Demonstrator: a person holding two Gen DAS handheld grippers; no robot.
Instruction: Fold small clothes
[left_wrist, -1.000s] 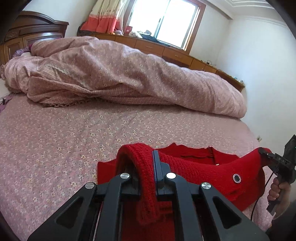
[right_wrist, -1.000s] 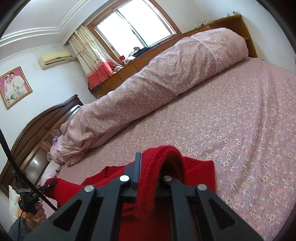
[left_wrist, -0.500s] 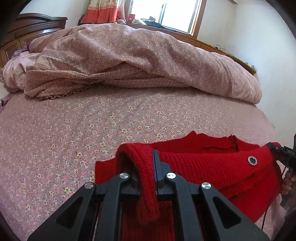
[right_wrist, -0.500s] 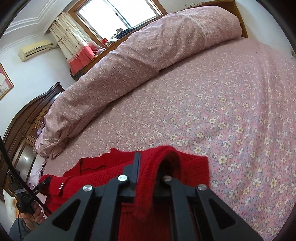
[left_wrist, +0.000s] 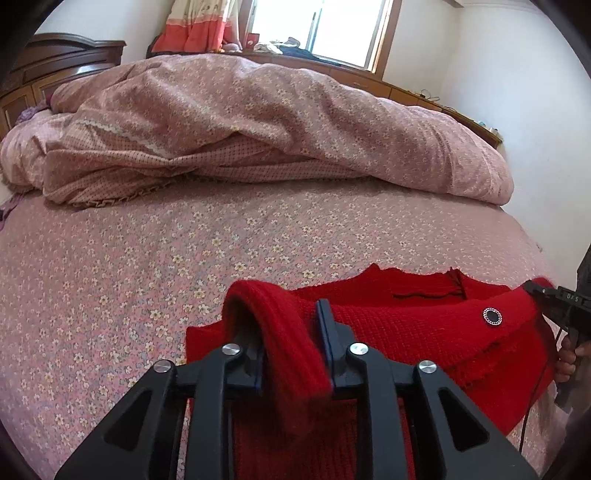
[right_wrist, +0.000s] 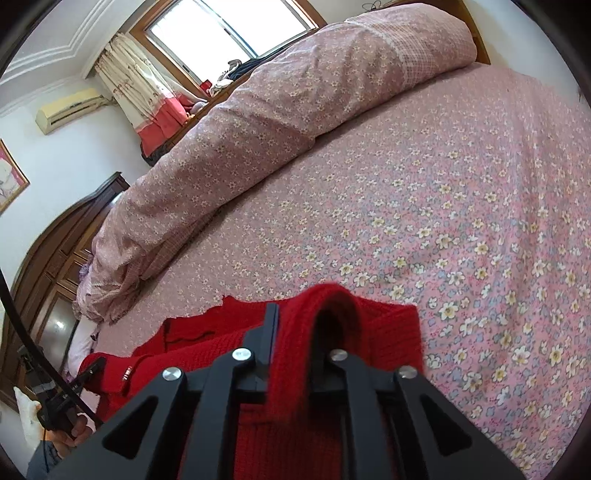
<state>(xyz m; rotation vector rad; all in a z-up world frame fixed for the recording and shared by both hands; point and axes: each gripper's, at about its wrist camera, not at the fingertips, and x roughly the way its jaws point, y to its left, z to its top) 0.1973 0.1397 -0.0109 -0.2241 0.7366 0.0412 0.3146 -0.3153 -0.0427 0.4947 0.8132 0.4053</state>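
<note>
A red knitted sweater with a round dark button lies on the flowered pink bedsheet, stretched between my two grippers. My left gripper is shut on one edge of it, the knit bunched over its left finger. My right gripper is shut on the opposite edge of the red sweater, the knit looped over its right finger. The right gripper also shows at the right edge of the left wrist view; the left gripper shows at the lower left of the right wrist view.
A rolled pink flowered duvet lies across the far side of the bed. A dark wooden headboard stands at the left. A window and curtain are behind. White wall borders the bed's right side.
Both grippers have lowered and moved forward with the sweater, bringing its held edge down close to the bedsheet; the sweater now lies flatter and more spread out.
</note>
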